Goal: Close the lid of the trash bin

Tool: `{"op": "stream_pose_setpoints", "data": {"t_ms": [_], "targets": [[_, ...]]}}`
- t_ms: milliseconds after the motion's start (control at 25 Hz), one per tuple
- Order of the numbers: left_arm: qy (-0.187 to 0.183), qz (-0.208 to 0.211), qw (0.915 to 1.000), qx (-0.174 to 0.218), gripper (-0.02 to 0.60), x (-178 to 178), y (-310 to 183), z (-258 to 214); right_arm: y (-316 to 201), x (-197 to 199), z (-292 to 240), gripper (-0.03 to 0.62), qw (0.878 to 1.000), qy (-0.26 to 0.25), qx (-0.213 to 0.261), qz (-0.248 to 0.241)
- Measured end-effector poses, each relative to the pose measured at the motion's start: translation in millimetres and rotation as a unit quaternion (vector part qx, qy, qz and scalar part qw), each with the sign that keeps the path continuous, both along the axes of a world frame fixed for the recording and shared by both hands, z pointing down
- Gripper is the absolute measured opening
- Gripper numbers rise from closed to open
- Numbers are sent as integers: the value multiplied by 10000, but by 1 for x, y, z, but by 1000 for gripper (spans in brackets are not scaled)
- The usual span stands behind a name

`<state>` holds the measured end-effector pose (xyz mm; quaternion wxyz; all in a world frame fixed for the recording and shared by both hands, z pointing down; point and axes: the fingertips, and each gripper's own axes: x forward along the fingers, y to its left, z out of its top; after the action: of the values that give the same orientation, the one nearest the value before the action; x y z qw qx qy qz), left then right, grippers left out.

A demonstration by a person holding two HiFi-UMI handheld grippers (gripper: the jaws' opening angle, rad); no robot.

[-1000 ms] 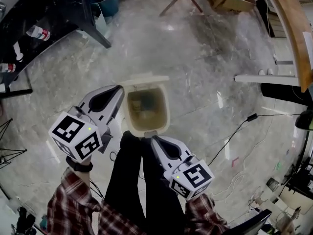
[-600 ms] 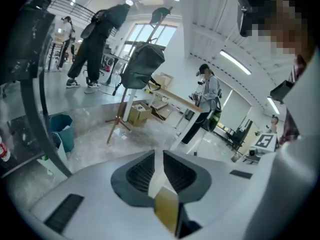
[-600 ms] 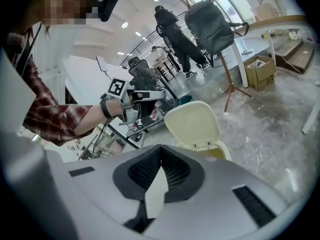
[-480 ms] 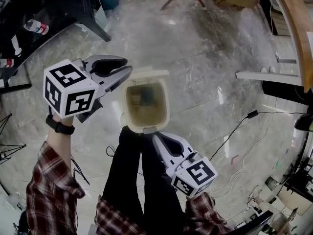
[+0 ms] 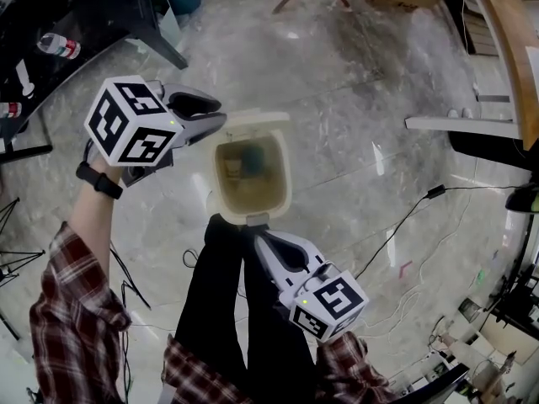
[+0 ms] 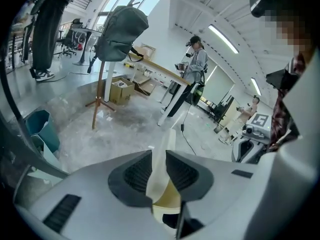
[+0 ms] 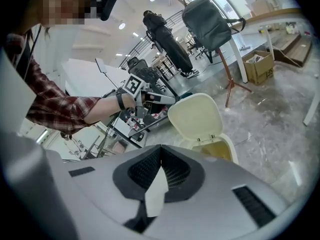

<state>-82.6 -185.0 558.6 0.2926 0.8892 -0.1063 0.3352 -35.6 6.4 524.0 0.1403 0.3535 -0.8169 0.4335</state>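
Since a second ago the left gripper (image 5: 217, 116) has climbed from low beside the bin's left wall to the height of the raised lid (image 5: 257, 121), and its marker cube has turned to face up; the right one has barely shifted. In the left gripper view the jaws are drawn narrow with the lid's thin cream edge running up between the two ribbed pads, so it looks pinched by its left side, though how firm the bite is can't be judged. That hold makes sense: an upright lid offers only its edge to grab, and a grip out at the side gives leverage to swing it on the hinge. The right gripper (image 5: 261, 241) sits just beside the near rim, jaws pressed together with nothing of the bin between them. It seems to be parked low and close so it stays out of the lid's path. The trash bin (image 5: 286, 183) stands on the marbled floor (image 5: 354, 82) right in front of the person's dark trouser legs (image 5: 227, 310), mouth fully open, with some rubbish dimly visible inside. Its lid stands at the far edge, roughly upright or leaning a little back, hinged at the far rim. Closing has therefore not begun. The likely next move is to pull the gripped edge toward the near side and down, letting go before the pads get caught between lid and rim. A black cable (image 5: 404, 225) trails over the floor well to the right, clear of all this.
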Motion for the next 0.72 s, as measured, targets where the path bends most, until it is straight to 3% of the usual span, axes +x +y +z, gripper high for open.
{"op": "stream_pose_setpoints", "data": {"t_ms": [440,720], "targets": [[-1,486,9982,-348,77,9,26,1,6,3,-4,14,9999,-20,14,167],[11,787,9955,-534,78,22,85,9,4,11,-17,14,9994,10,123,310]]}}
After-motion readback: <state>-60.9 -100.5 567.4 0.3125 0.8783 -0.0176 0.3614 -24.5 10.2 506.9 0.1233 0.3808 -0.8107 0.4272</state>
